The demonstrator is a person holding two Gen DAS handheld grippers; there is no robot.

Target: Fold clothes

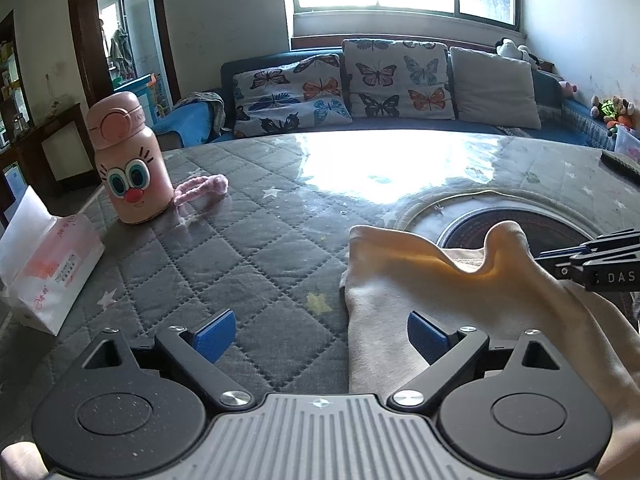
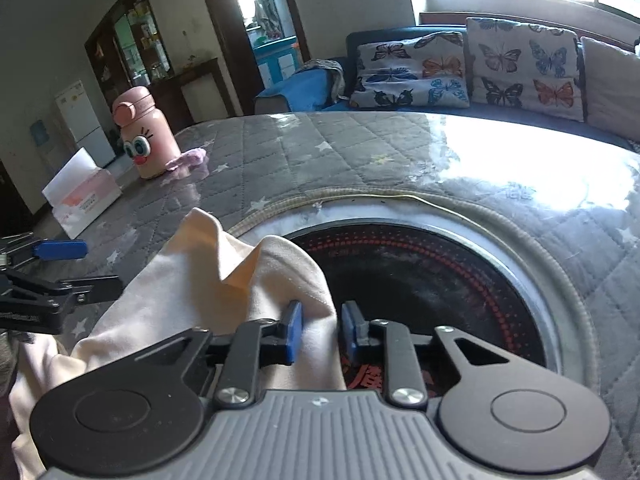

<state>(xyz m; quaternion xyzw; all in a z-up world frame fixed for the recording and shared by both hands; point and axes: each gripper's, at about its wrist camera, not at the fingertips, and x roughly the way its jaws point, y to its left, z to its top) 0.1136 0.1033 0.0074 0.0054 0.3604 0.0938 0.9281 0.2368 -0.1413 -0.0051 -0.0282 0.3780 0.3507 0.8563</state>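
A cream garment [image 1: 432, 280] lies bunched on the grey quilted table cover [image 1: 240, 240], partly over a round black hob. In the right wrist view the garment [image 2: 188, 280] rises in two peaks, and my right gripper [image 2: 322, 328] is shut on a fold of it, blue pads on either side. That right gripper [image 1: 560, 266] enters the left wrist view from the right edge, against the cloth. My left gripper [image 1: 320, 336] is open wide and low over the table, its right pad above the garment's left edge, with nothing held. From the right wrist it shows at the left edge as the left gripper [image 2: 102, 266].
A pink cartoon-face bottle [image 1: 128, 160] with a pink knitted strap [image 1: 200, 186] stands at the far left, and a tissue pack [image 1: 44, 268] lies near the left edge. The black hob [image 2: 420, 280] is set into the table. A sofa with butterfly cushions [image 1: 340, 88] is behind.
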